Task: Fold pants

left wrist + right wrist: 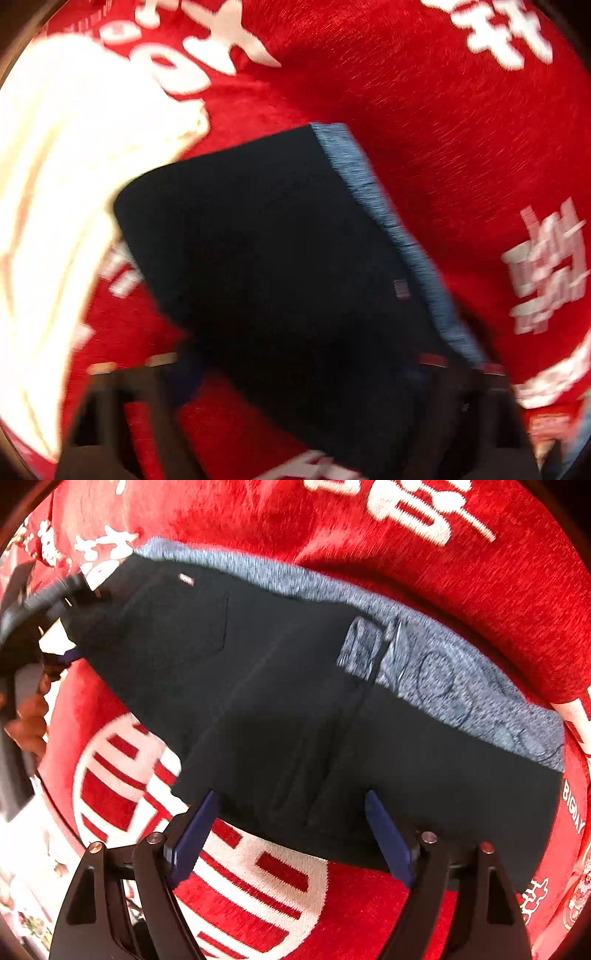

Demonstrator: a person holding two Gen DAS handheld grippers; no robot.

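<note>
Dark navy pants (295, 701) with a heathered blue-grey waistband (443, 672) lie folded on a red cloth (461, 572) with white characters. My right gripper (291, 812) is open, its blue fingertips (199, 823) resting at the near edge of the pants, one on each side of a fabric fold. In the left wrist view the pants (280, 258) cover the space between the fingers of my left gripper (303, 369); the view is blurred and the fingertips are hidden. The left gripper also shows at the pants' far left end in the right wrist view (55, 594).
A pale cream cloth (55, 184) lies at the left on the red cloth (443, 147). A person's hand (29, 720) shows at the left edge of the right wrist view. Clutter lies beyond the cloth's left edge.
</note>
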